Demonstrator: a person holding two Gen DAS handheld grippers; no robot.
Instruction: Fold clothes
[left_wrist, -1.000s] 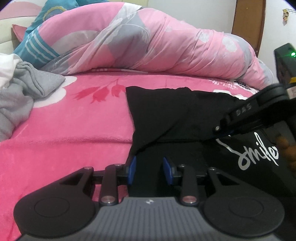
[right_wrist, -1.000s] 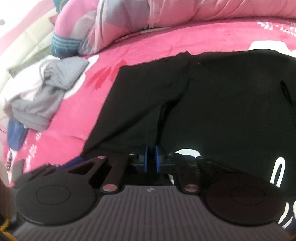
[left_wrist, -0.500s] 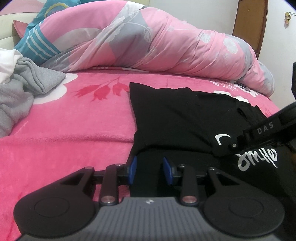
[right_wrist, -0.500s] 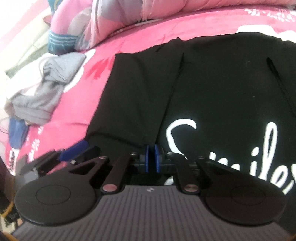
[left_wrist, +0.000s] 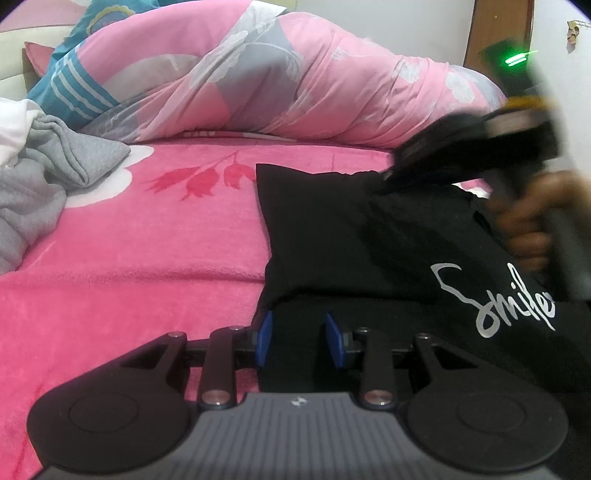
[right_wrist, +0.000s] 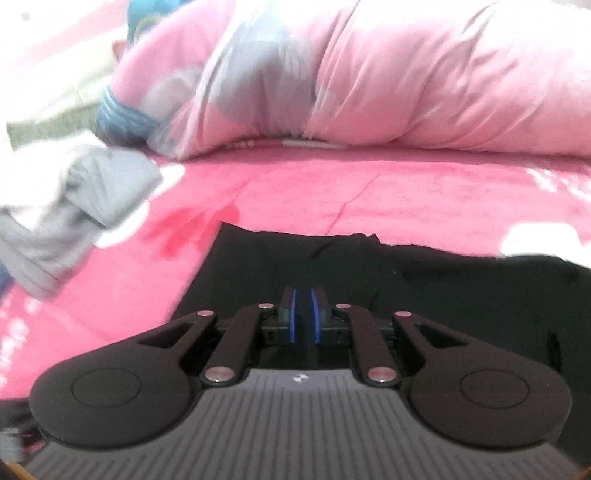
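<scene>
We've got the black shirt flat on the pink bed, its near edge at the bed's near edge. Left gripper jaws are spread, straddling the shirt's near hem without pinching it. Right gripper jaws are pressed together over the shirt; we can't tell if cloth's caught; gray clothes at the left edge.

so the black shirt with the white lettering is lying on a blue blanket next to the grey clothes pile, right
Not quite: the blanket under the black shirt is pink with a flower print, not blue, as the left wrist view shows. The grey clothes pile does lie beside it.
</scene>
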